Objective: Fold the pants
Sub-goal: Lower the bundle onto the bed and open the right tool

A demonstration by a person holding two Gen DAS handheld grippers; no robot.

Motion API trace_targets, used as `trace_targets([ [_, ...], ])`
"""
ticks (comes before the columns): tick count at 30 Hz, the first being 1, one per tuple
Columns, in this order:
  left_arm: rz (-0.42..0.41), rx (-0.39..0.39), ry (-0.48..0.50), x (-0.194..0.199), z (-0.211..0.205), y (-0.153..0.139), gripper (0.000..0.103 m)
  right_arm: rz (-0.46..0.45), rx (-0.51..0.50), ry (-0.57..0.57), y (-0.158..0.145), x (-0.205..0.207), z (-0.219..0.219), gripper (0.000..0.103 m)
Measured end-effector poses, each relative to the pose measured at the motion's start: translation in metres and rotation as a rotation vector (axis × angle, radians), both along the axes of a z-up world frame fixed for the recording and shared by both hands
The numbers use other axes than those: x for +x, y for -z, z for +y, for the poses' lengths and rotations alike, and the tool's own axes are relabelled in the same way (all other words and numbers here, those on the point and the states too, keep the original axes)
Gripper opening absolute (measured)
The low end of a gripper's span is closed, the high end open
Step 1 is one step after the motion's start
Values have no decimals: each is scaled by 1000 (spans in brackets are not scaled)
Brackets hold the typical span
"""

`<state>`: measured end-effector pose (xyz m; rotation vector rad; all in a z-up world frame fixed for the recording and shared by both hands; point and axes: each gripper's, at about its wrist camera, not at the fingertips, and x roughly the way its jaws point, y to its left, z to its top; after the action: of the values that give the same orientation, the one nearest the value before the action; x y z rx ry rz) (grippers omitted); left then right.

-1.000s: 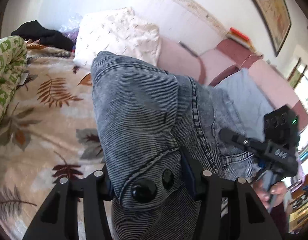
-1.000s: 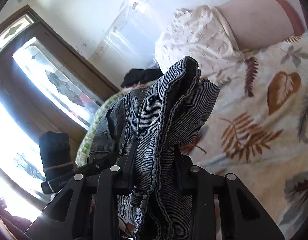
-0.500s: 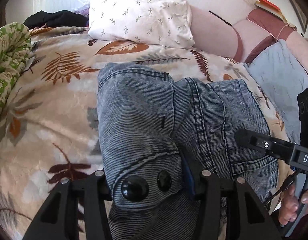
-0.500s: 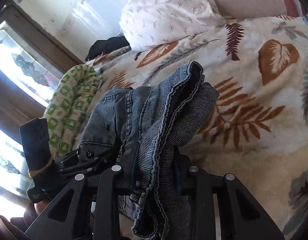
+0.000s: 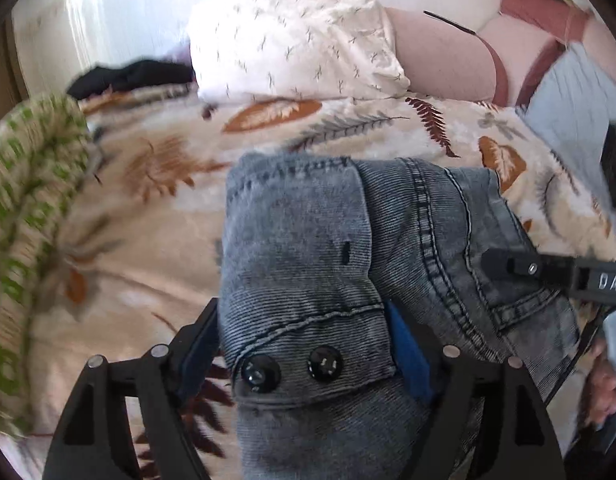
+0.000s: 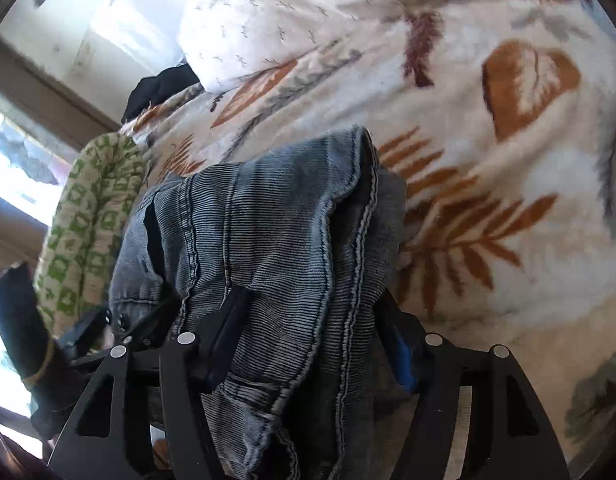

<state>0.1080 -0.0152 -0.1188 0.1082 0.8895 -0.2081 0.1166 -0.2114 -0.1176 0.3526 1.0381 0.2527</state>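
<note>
My left gripper (image 5: 308,344) points down at the bed (image 5: 147,240), and its fingers (image 5: 195,344) are opening. The waistband of the jeans (image 5: 308,280) lies between them, with two black buttons facing me, but the left finger stands clear of the cloth with a gap showing, so I am not pinching it any more. On the right finger I see a blue pad just beside the denim; I cannot tell whether it touches.

My right gripper (image 6: 308,336) is opening as well. A bunched fold of the jeans (image 6: 267,240) sits between its fingers (image 6: 227,320) and drapes over the left one. The right finger stands apart from the cloth, its blue pad showing.

The jeans lie folded in a thick heap on the leaf-print blanket (image 6: 508,200), toward the near edge of the bed. At the head of the bed a white pillow (image 5: 291,36) rests against a pink headboard (image 5: 440,56). A green-patterned cloth (image 5: 27,208) runs along the left side, with a black garment (image 5: 131,76) beyond it.

In the left view the other gripper reaches in from the right, and I read "DAS" on it, the rest cut off. A hand (image 5: 604,380) shows below it.
</note>
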Motion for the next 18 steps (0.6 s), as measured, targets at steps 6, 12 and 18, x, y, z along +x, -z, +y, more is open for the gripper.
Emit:
trace_targets([
  [6,-65,33,-12,-14,4,-24,85,-150,-97,2,-32,-23,3,63],
  [12,-180,95,-67,-30,12,-49,96,-339,-139,12,-64,-51,9,63],
  [18,-203,72,-128,-40,31,-56,101,-431,-181,-36,-77,-76,29,63],
])
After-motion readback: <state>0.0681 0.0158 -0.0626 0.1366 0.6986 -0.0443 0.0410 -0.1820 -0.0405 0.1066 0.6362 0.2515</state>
